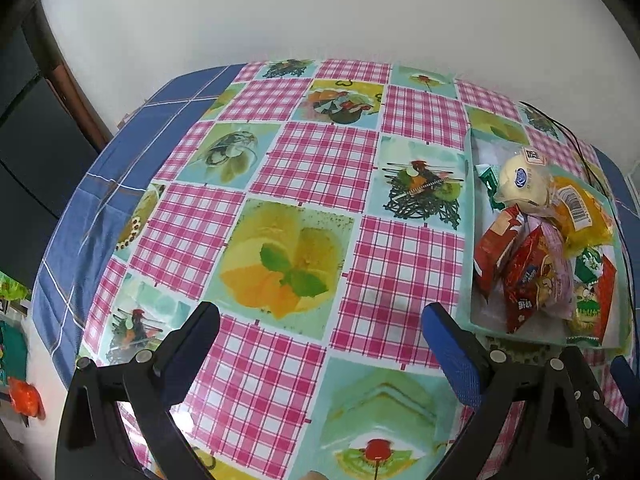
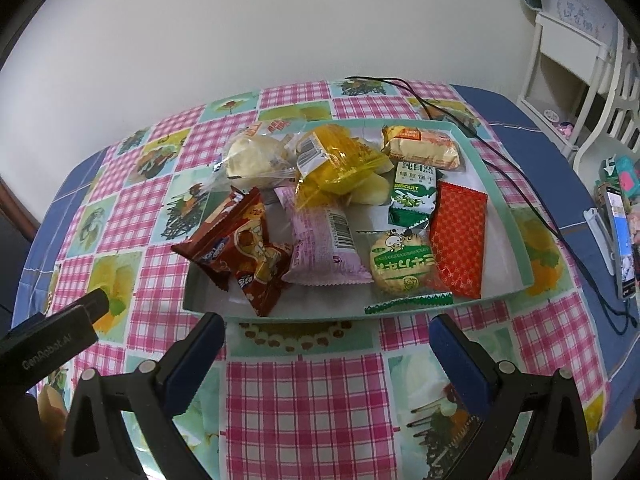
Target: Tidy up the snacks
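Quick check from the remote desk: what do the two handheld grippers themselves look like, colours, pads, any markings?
Both match: the left gripper and the right gripper have black angular plastic linkages with round silver pivot pins, and jaws faced with dark blue textured pads. In the right wrist view, the left unit's black body carries white "GenRobot.AI" lettering. No sleeves or cables on the grippers are visible.

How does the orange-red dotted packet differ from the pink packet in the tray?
The orange-red dotted packet lies flat on the tray's right side; the pink packet is puffier, near the middle. The pink packet shows a barcode; the orange-red one shows only its dot pattern. Both are sealed with zigzag ends.
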